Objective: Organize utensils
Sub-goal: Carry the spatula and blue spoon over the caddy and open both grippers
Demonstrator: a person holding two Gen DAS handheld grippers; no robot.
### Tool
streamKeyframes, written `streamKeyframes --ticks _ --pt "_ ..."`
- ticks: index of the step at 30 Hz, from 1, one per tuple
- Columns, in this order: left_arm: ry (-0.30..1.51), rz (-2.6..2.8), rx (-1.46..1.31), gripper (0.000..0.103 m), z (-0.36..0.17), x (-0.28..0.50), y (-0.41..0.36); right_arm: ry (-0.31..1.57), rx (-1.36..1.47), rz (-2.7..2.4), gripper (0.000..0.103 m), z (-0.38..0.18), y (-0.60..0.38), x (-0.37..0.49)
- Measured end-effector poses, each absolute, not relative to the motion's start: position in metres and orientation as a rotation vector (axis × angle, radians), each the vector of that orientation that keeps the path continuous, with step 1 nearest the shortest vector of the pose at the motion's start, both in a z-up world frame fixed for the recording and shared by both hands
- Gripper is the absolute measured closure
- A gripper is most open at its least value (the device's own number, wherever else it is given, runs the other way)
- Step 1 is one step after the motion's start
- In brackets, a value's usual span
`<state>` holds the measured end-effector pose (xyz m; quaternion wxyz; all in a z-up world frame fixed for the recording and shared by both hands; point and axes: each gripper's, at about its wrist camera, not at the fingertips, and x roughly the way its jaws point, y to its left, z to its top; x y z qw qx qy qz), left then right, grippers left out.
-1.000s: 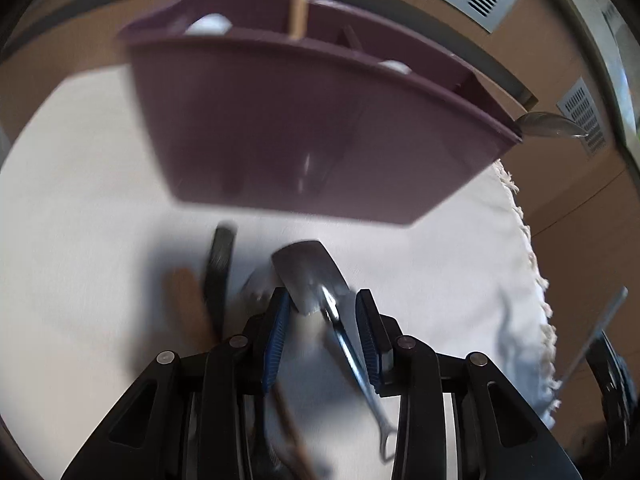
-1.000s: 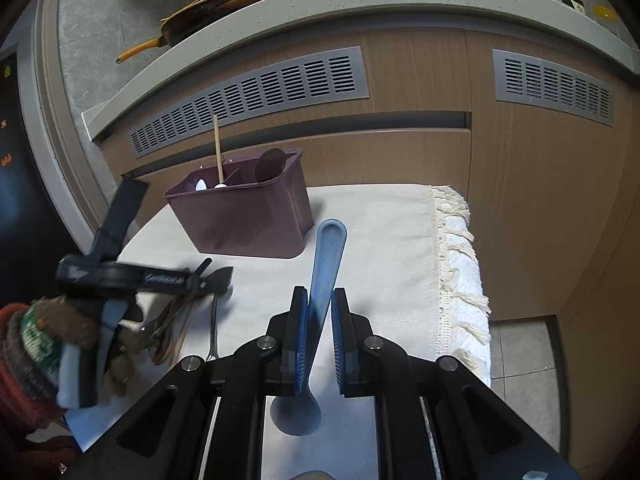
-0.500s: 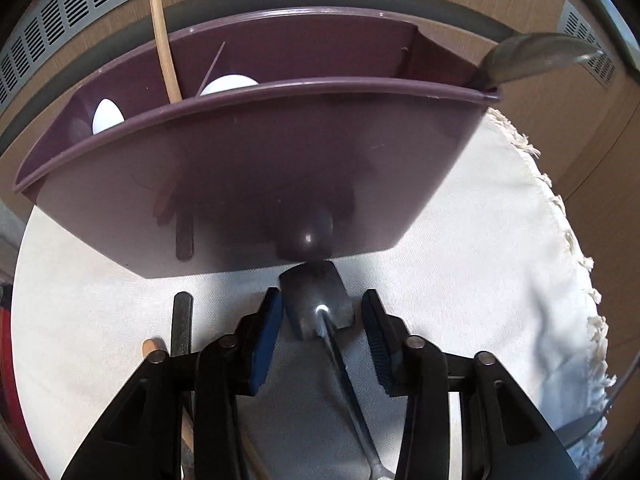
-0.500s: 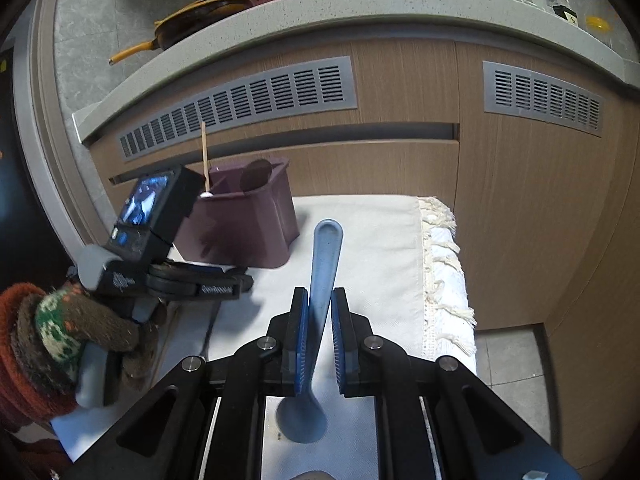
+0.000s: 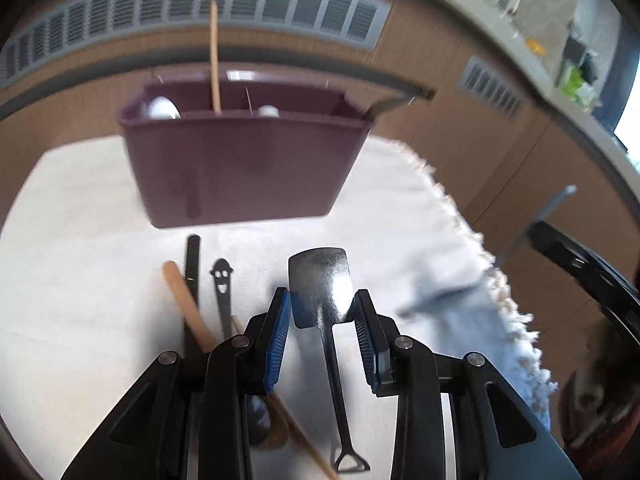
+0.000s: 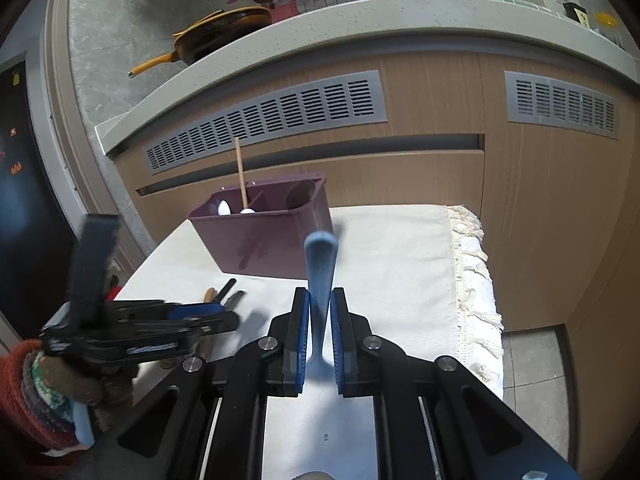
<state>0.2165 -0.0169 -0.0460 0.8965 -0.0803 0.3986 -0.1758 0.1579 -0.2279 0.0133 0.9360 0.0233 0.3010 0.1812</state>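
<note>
The left gripper (image 5: 320, 316) hangs over a white cloth (image 5: 100, 320) that covers the tabletop. Its fingers (image 5: 276, 332) are closing, with the flat head of a metal spatula (image 5: 320, 280) between them. The right pad looks to touch the head's edge, but whether the pads press on it cannot be told. The spatula's thin handle runs back under the gripper to a looped end. To the left of it lie a black stick (image 5: 193, 264), a wooden handle (image 5: 188, 304) and a dark utensil with a smiling face cut in its end (image 5: 221, 276), close together on the cloth.

Beyond them stands a purple bin (image 5: 244, 168) with inner dividers. A thin wooden stick (image 5: 215, 56) stands upright in it, two white spoon ends (image 5: 162, 107) show over its near rim, and a dark metal piece (image 5: 390, 104) sticks out at its right corner.

In the right wrist view, the right gripper (image 6: 320, 320) has its fingers (image 6: 301, 332) clamped on the handle of a blue spoon (image 6: 321, 264), handle end pointing forward toward the bin, bowl back under the gripper. The spoon is blurred. At lower left the left gripper is held in a knitted-gloved hand (image 6: 60, 376) above the loose utensils. The cloth's fringe (image 6: 476, 280) hangs over the right edge, and a pan (image 6: 216, 36) rests on a counter behind.
</note>
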Motion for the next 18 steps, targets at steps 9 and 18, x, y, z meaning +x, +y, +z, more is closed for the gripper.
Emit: streamKeyframes --ticks 9,18 --pt "0.591 -0.383 -0.203 0.071 0.019 0.19 0.018 0.572 0.059 0.391 0.093 0.045 -0.209 0.166" --pt "0.216 -0.353 -0.186 0.071 0.141 0.218 0.055 0.392 -0.06 0.416 0.093 0.145 -0.164 0.196"
